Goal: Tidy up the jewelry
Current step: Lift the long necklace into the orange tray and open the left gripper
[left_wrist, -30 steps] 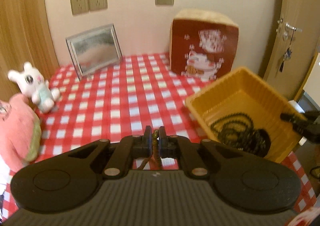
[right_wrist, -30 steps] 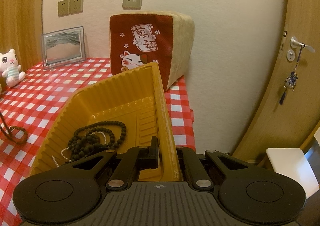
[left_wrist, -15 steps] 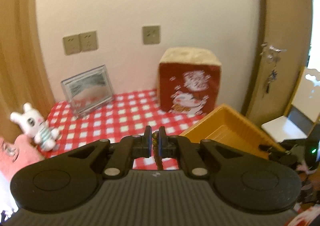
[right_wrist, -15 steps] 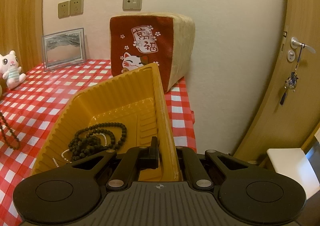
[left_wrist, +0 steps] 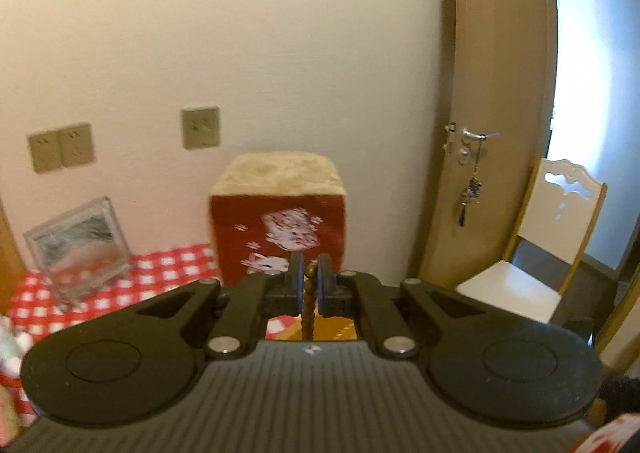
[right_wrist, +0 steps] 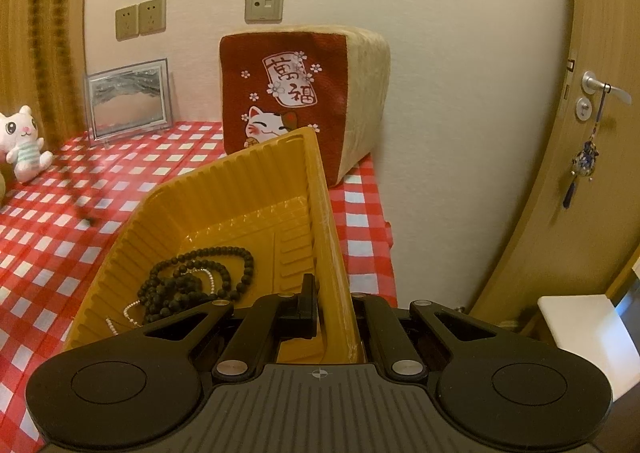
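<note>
My left gripper is shut on a strand of brown beads that hangs down between its pads. In the right wrist view the same strand dangles, blurred, from the left gripper at the top left corner, high above the checked tablecloth. My right gripper is shut on the right rim of the yellow tray, which is tipped up on that side. In the tray lie a black bead necklace and a thin pearl chain.
A red lucky-cat cushion stands against the wall behind the tray. A glass picture frame and a white plush cat sit at the back left. A wooden door and a white chair are off the table's right edge.
The left gripper has risen and tipped upward, lifting the brown beads off the tablecloth into the air. The right gripper and the tray have not moved.
</note>
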Action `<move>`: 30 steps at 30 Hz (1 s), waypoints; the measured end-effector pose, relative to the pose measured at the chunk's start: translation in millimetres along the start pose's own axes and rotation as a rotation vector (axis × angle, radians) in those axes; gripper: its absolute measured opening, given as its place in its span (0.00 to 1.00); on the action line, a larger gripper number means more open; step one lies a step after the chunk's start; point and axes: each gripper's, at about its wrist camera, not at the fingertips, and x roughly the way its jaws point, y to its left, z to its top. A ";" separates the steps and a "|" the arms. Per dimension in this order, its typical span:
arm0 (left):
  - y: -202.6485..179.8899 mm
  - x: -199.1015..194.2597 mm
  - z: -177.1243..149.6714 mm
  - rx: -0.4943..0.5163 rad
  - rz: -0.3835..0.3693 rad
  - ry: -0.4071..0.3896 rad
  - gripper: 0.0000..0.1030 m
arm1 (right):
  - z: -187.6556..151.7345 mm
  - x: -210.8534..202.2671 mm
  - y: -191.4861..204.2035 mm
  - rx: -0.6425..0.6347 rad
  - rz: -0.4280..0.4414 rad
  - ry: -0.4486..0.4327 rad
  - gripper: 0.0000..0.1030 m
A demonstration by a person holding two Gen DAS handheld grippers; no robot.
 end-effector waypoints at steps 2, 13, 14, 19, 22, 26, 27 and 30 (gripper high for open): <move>-0.7 23.2 -6.3 -0.026 -0.010 0.037 0.05 | 0.0 0.0 -0.1 0.001 0.001 0.000 0.04; -5.2 89.8 -63.0 -0.108 -0.007 0.239 0.16 | -0.9 0.8 -0.7 0.003 0.003 0.007 0.04; -4.8 89.0 -66.0 -0.112 -0.002 0.242 0.16 | -0.9 1.1 -0.6 0.004 0.004 0.007 0.04; 1.2 78.2 -78.1 -0.143 0.037 0.258 0.21 | -0.5 3.6 -1.8 0.006 0.006 0.010 0.04; 8.5 65.4 -88.7 -0.179 0.078 0.269 0.25 | 0.2 5.0 -2.5 0.006 0.010 0.010 0.04; 18.8 50.4 -103.4 -0.203 0.151 0.291 0.27 | 0.2 7.6 -1.4 0.003 0.013 0.007 0.04; 21.8 46.3 -107.2 -0.207 0.173 0.298 0.28 | 0.2 8.5 -1.2 0.003 0.014 0.005 0.04; 31.2 34.2 -116.2 -0.230 0.229 0.313 0.30 | 1.0 12.2 0.8 -0.003 0.016 0.001 0.04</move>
